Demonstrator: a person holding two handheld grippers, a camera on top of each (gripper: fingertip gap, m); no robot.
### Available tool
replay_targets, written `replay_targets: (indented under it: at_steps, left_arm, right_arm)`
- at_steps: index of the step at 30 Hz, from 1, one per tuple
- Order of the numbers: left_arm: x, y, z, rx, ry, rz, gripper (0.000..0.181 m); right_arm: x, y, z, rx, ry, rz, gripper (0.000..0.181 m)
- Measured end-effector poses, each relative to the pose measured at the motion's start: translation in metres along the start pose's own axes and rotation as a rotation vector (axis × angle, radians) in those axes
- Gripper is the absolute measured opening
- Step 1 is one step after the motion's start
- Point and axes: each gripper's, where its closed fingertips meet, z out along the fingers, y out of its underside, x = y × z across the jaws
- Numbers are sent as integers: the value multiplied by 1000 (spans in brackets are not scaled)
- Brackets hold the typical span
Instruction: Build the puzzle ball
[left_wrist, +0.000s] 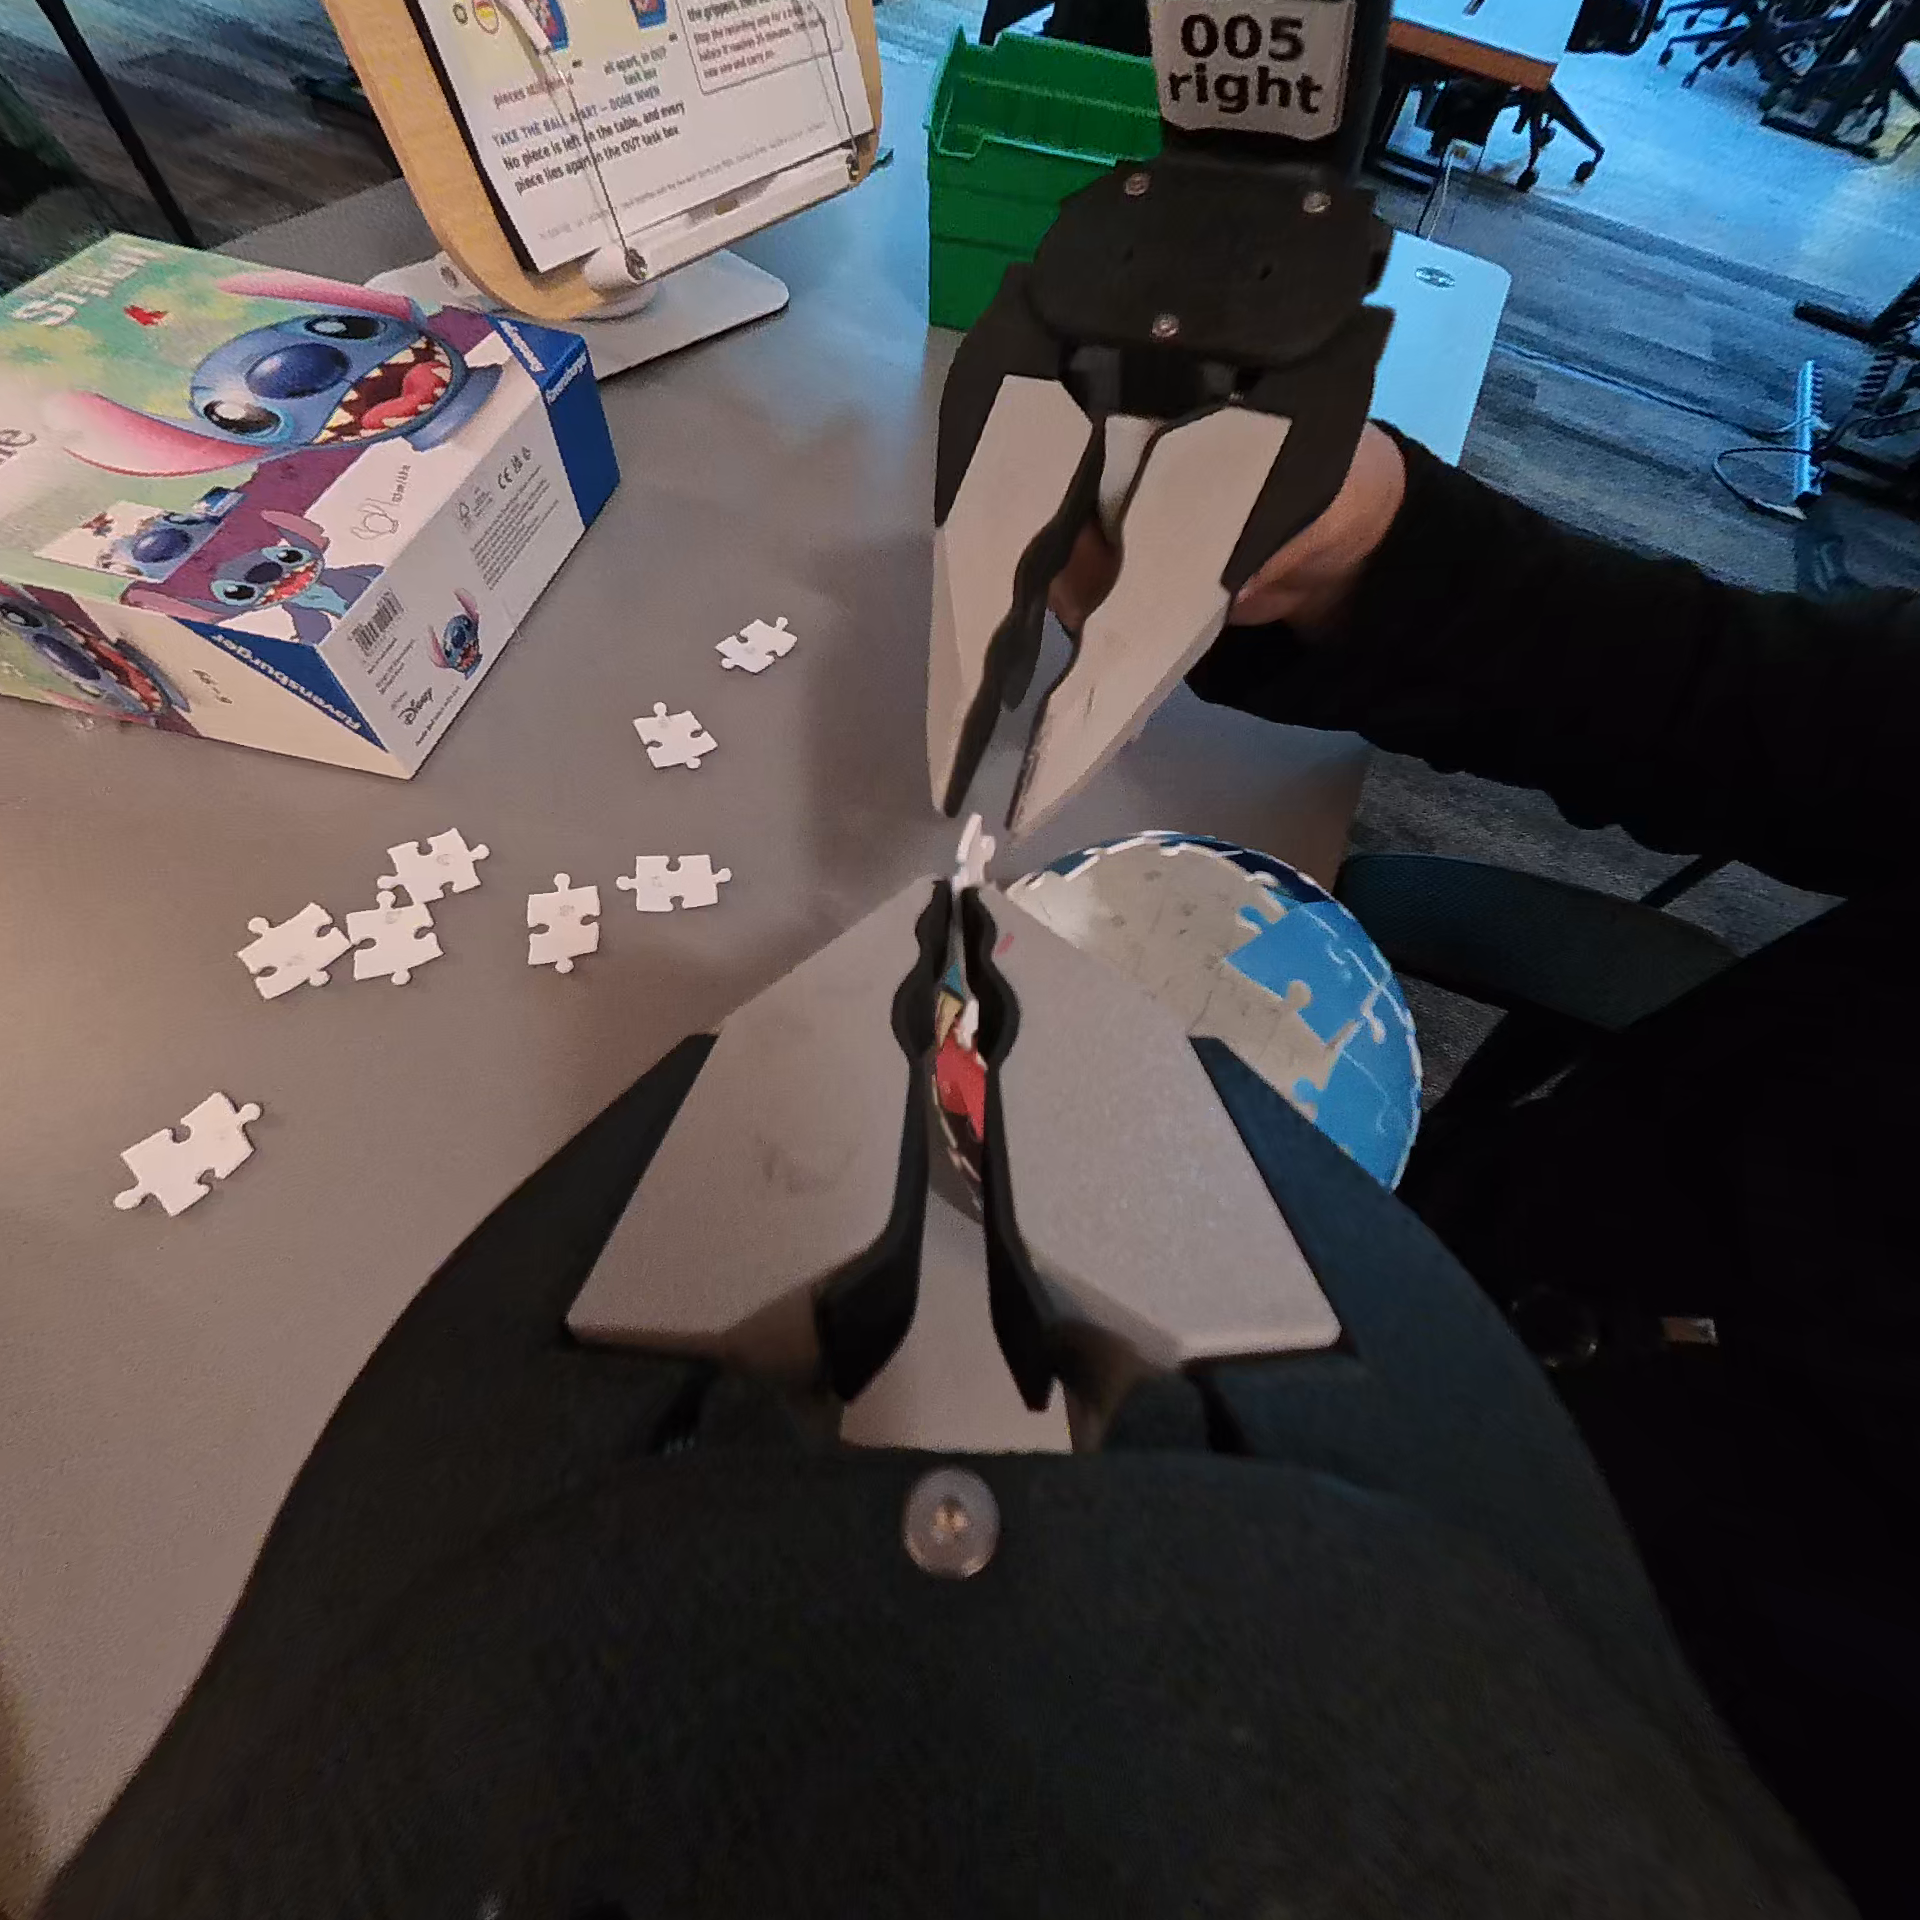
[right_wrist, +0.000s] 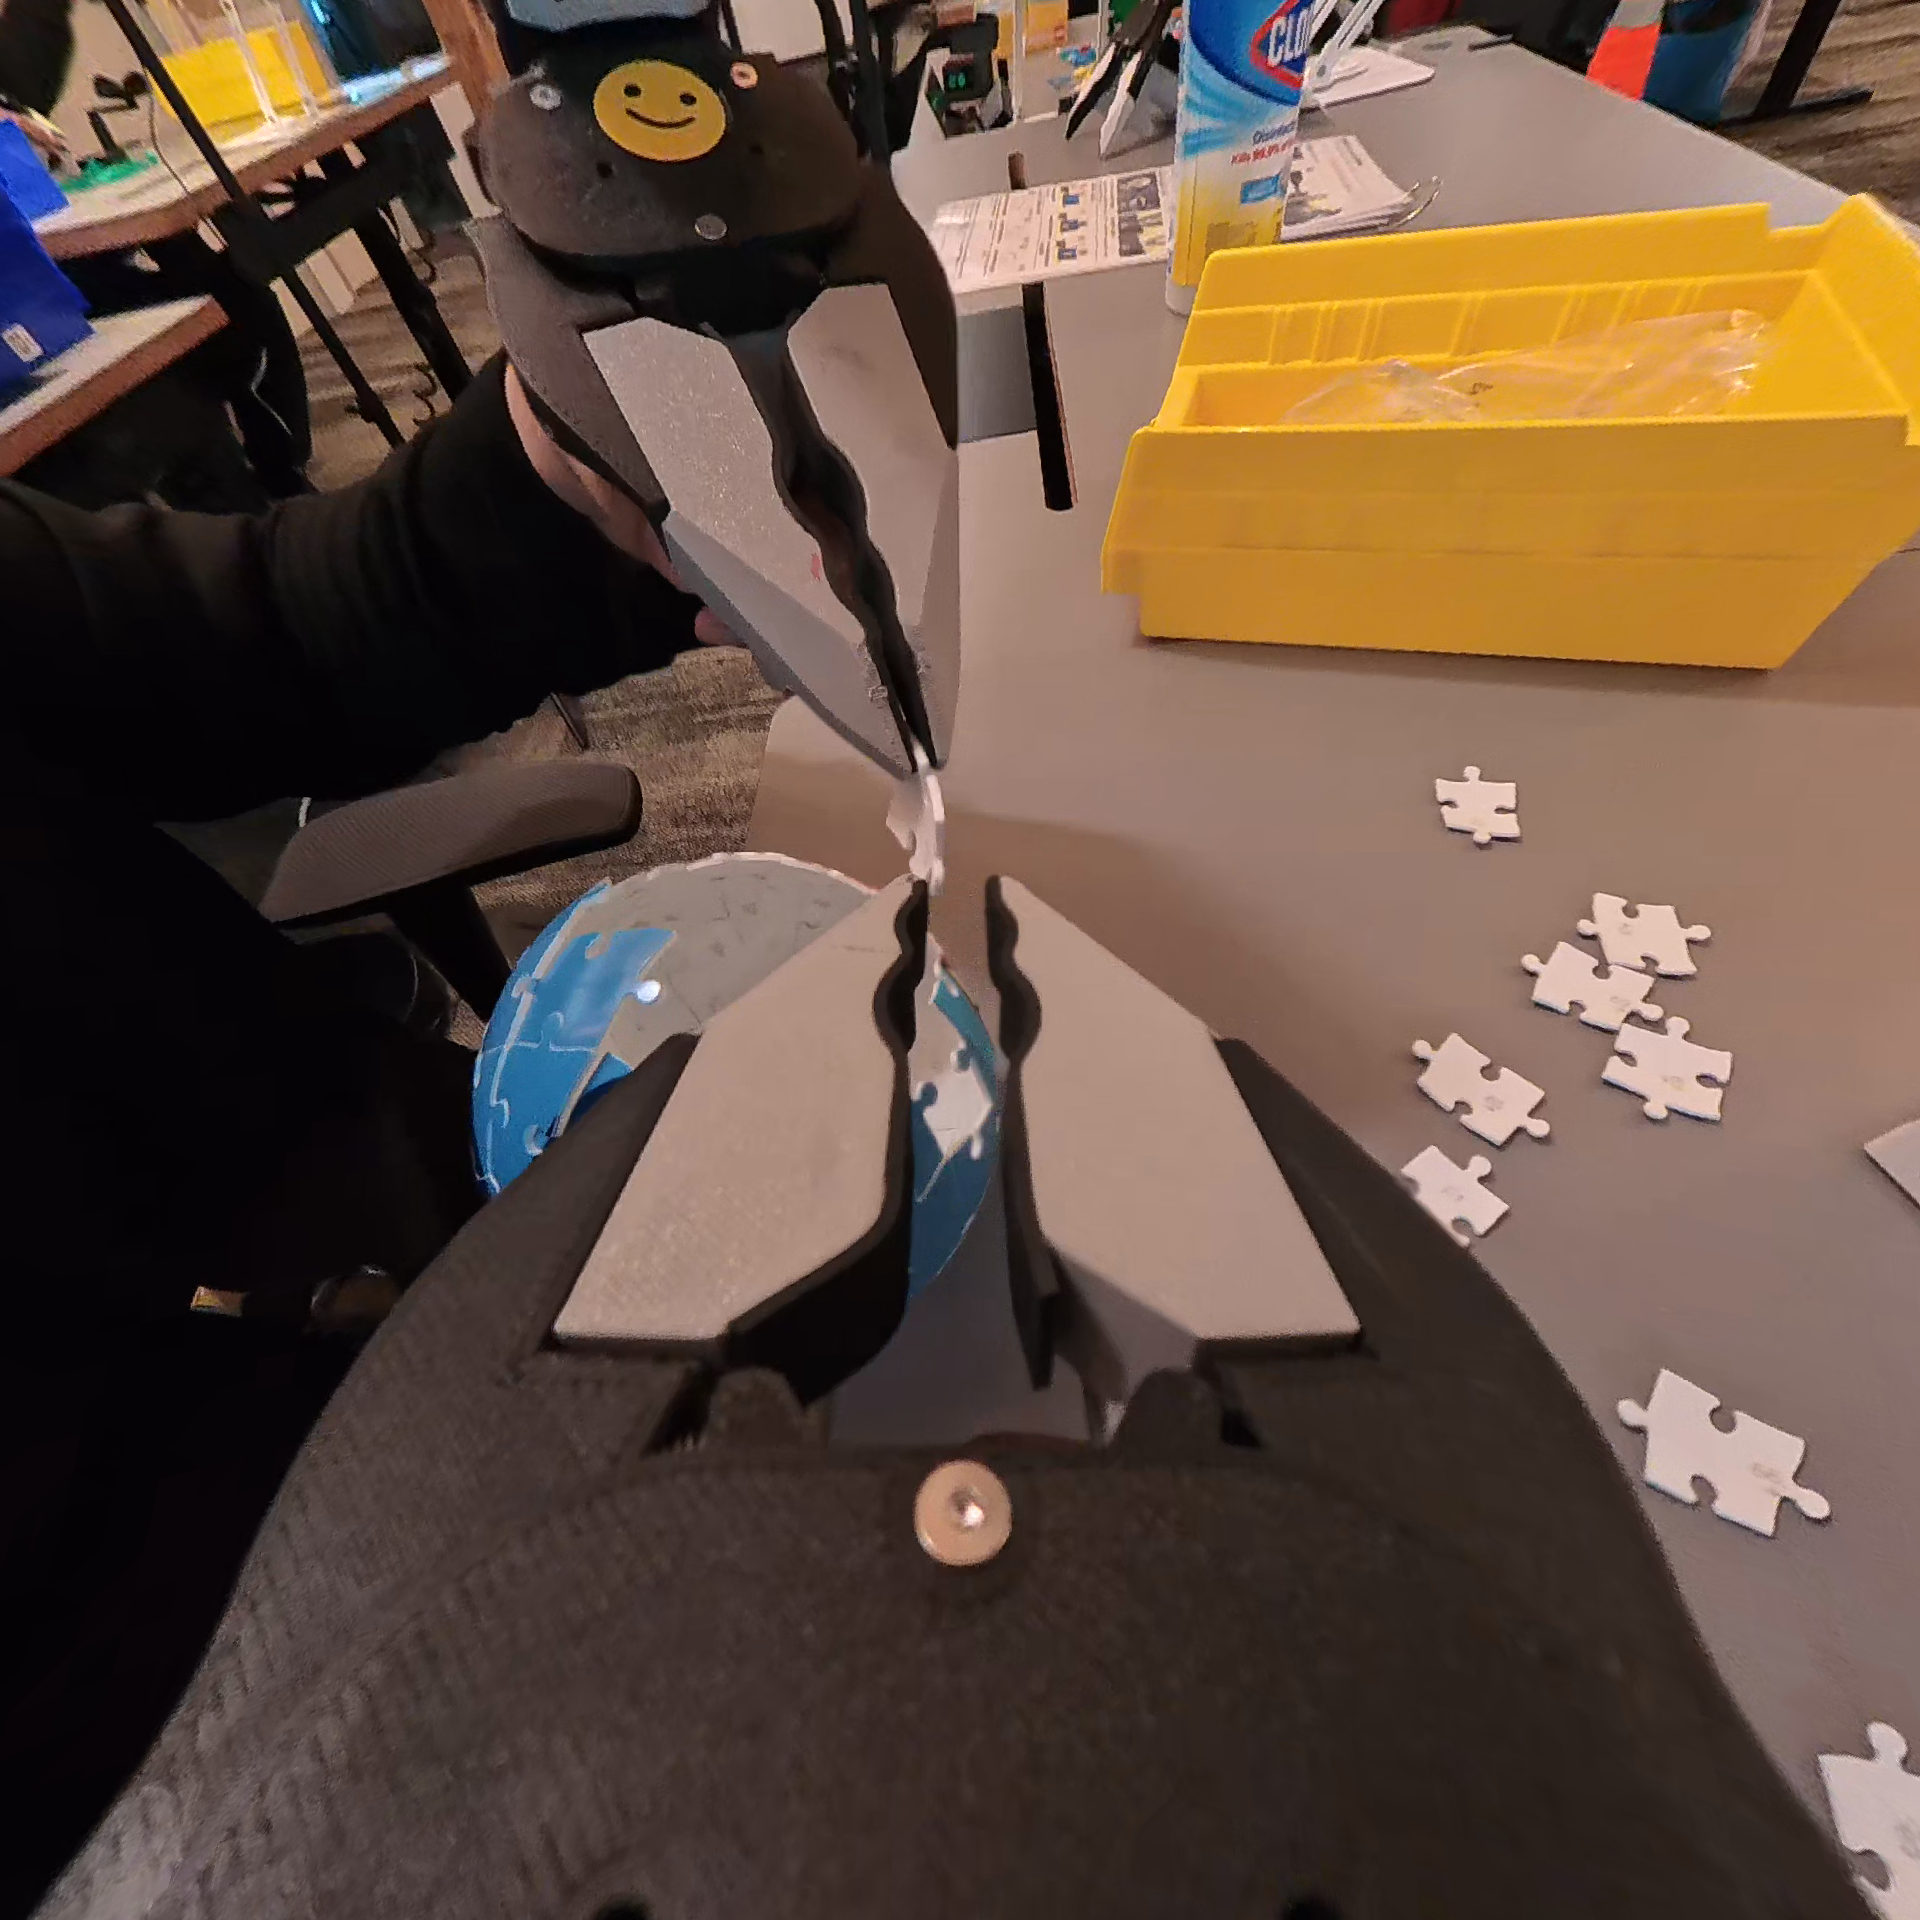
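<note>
I see a grey table (left_wrist: 156, 1403). On it, in my left wrist view, lies a printed cardboard box (left_wrist: 270, 499) at the far left, with a stand (left_wrist: 623, 260) holding a printed sheet behind it and a green bin (left_wrist: 997, 177) further right. 8 loose white puzzle pieces (left_wrist: 395, 935) are scattered face down between the box and the half-built puzzle ball (left_wrist: 1247, 966), which rests near the table's edge. My right wrist view adds a yellow bin (right_wrist: 1455, 540), a wipes canister (right_wrist: 1231, 145) and papers (right_wrist: 1049, 229) beyond it.
</note>
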Motion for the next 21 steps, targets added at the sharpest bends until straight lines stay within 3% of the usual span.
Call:
replay_targets:
  at_steps: [5, 9, 18, 21]
  left_arm:
    - [2, 5, 3, -49, -9, 23, 0]
    - [3, 8, 4, -108, -48, 89, 0]
    - [5, 15, 3, -133, -68, 108, 0]
    - [4, 17, 2, -170, -97, 142, 0]
  right_arm:
    - [-1, -2, 5, 3, -12, -1, 11]
    - [-6, 3, 14, -45, -17, -44, 1]
    - [-9, 12, 19, -131, -8, -108, 0]
    - [-9, 7, 18, -141, 9, -138, 10]
